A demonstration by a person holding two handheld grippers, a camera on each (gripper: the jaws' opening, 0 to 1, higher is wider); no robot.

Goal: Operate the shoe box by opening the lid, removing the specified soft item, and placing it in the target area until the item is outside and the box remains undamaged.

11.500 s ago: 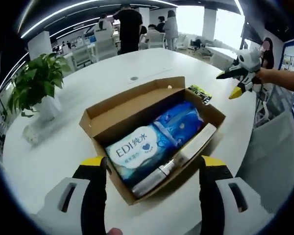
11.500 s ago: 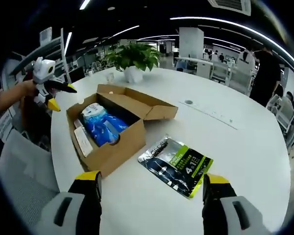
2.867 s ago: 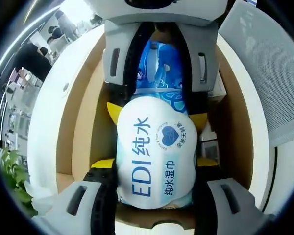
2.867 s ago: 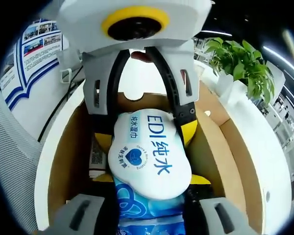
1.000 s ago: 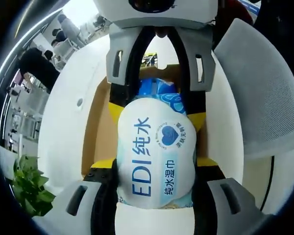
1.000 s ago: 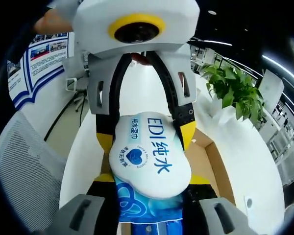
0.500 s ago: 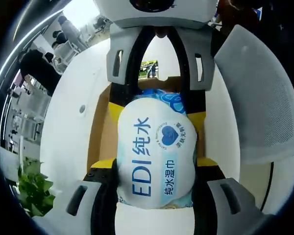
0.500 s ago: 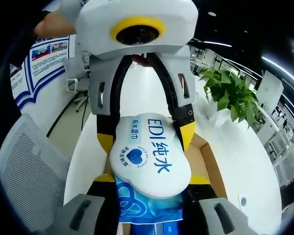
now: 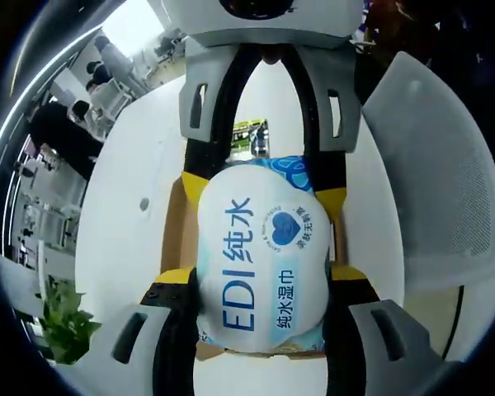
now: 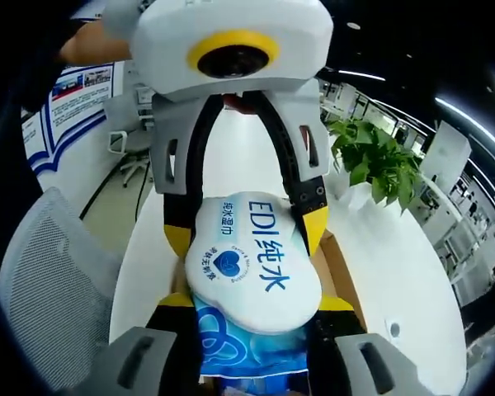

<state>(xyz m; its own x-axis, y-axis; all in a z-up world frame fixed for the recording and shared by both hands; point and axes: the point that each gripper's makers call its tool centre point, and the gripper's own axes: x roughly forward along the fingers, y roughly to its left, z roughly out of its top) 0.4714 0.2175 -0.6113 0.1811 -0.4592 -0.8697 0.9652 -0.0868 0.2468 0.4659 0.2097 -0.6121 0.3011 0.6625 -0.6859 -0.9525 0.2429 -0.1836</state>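
A soft wet-wipes pack (image 9: 260, 256), white label over blue wrap, hangs in the air between both grippers. My left gripper (image 9: 262, 276) is shut on its near end, yellow tips pressing both sides. My right gripper (image 9: 264, 194) reaches in from the top of the left gripper view and is shut on the far end. In the right gripper view the same pack (image 10: 252, 256) sits in my right gripper (image 10: 256, 304), with the left gripper (image 10: 244, 231) opposite. The open cardboard shoe box (image 9: 175, 239) lies below on the white table (image 9: 132, 247), mostly hidden by the pack; its edge (image 10: 334, 256) shows beside the pack.
A dark green packet (image 9: 252, 136) lies on the table beyond the box. A grey mesh chair (image 9: 445, 190) stands at the table's side, seen too as the chair (image 10: 49, 272). A potted plant (image 10: 371, 165) stands on the table. People stand in the far office.
Both grippers have risen together with the wipes pack; the box and table look smaller and farther below. The grip on the pack is unchanged.
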